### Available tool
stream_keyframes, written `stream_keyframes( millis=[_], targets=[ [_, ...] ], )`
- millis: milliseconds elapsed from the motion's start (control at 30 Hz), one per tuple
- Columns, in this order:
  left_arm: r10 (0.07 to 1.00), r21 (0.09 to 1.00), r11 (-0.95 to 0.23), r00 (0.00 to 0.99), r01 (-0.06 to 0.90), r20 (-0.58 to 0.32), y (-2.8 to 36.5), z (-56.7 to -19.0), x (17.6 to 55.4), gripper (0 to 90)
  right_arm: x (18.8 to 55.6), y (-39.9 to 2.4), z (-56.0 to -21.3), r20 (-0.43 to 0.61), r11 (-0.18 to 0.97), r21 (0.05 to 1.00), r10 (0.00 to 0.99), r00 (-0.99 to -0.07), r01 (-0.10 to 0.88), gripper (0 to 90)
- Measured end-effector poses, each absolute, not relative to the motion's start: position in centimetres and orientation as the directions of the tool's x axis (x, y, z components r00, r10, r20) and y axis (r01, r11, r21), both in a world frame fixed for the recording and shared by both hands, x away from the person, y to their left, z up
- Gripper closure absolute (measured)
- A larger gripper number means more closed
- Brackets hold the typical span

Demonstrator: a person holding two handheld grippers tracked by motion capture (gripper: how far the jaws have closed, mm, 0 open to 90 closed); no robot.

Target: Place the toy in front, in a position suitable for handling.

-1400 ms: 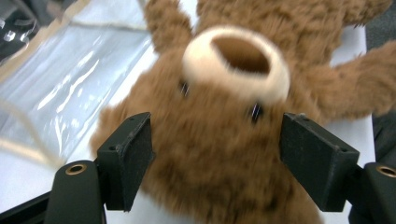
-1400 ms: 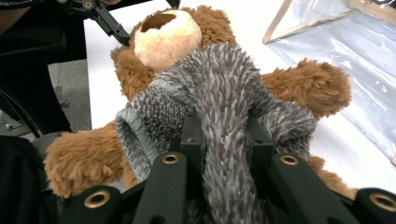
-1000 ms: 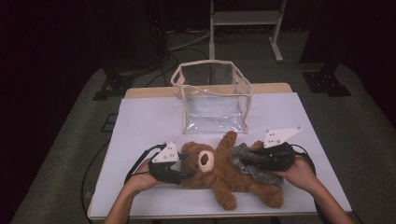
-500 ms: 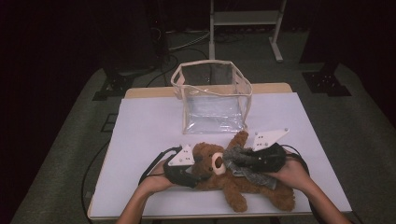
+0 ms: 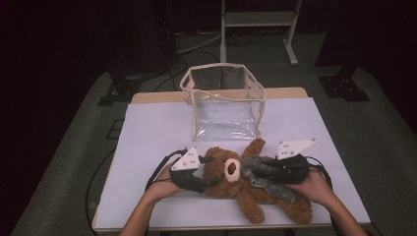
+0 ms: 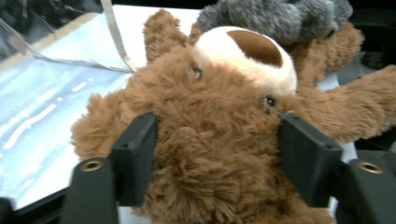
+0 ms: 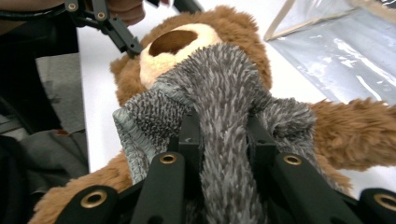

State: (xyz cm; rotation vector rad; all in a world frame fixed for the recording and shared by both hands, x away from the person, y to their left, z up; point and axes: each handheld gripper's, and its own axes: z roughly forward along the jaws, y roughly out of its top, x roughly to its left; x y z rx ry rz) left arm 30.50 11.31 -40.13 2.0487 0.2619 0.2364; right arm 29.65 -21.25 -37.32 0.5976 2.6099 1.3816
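Item one, teddy bear (image 5: pixel 246 184): I see it lying on its back low in the centre of the high view, on the white table cover (image 5: pixel 147 132). Its long axis slants from the head at centre-left down to the legs at lower right. One arm points up toward the clear bag (image 5: pixel 223 105), which stands upper centre, apart from the bear.

Item two, grey garment (image 5: pixel 263 174): a knitted, fuzzy piece with a ribbed hem, bunched over the bear's chest just right of the muzzle.

Item three, left gripper (image 5: pixel 204 184): I have it at the head end, left of the bear. In the left gripper view its jaws flank the head, one on each side, fur bulging between them (image 6: pixel 210 154). They have just been opening, and I cannot tell whether the pads still press the plush.

Item four, right gripper (image 5: pixel 255 172): it comes in from the right, over the torso. In the right gripper view its jaws stand narrow and pinch a thick fold of the grey garment (image 7: pixel 224 121), which runs straight away from them toward the muzzle.

Key relation, my judgement: the garment lies along the bear's long axis, with the right gripper nearer it, so the pull should run along that axis while the left steadies the head.

Materials: long brown plush, cream muzzle with brown nose, bead eyes; soft, compressible, likely to slip under a loose grip. Bag: clear flexible plastic, cream trim, open top.
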Motion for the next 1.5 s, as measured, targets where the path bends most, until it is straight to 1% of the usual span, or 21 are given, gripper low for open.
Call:
stream_keyframes(
  millis=[133,267,433,667,700,867,1000,1267,1500],
  targets=[
    [0.274,0.875,-0.475,0.961,0.094,0.045,11.2,-40.8,30.0,39.2,30.2,-20.7,-36.8,0.103,0.496,0.813,0.396,-0.912,0.306,73.1],
    [0.262,0.881,-0.465,0.964,0.083,0.047,11.0,-40.8,29.6,40.8,31.6,-19.3,-35.8,0.113,0.529,0.789,0.375,-0.92,0.313,73.2],
    [0.244,0.868,-0.493,0.967,0.056,0.076,10.6,-40.9,28.7,41.4,33.2,-16.8,-35.5,0.129,0.571,0.758,0.342,-0.931,0.314,73.3],
    [0.203,0.867,-0.496,0.977,0.043,0.067,10.6,-41.0,28.1,41.5,35.1,-13.4,-35.8,0.143,0.61,0.728,0.314,-0.939,0.314,73.3],
    [0.202,0.867,-0.496,0.977,0.044,0.066,10.7,-41.0,28.1,41.5,35.4,-12.9,-35.9,0.134,0.613,0.73,0.304,-0.943,0.302,73.2],
    [0.196,0.866,-0.499,0.979,0.043,0.064,10.8,-41.1,28.2,41.2,36.1,-12.0,-36.2,0.133,0.617,0.727,0.302,-0.944,0.3,73.3],
    [0.208,0.858,-0.511,0.975,0.038,0.081,10.7,-41.1,28.3,39.4,35.4,-13.1,-35.9,0.13,0.619,0.722,0.316,-0.94,0.308,73.4],
    [0.242,0.853,-0.519,0.966,0.047,0.094,10.4,-40.9,28.8,37.9,31.4,-17.3,-35.8,0.097,0.588,0.749,0.36,-0.928,0.306,73.5],
    [0.287,0.848,-0.526,0.952,0.068,0.102,10.2,-40.6,29.6,37.3,27.6,-19.9,-36.0,0.044,0.591,0.756,0.386,-0.921,0.283,73.4]
  ],
)
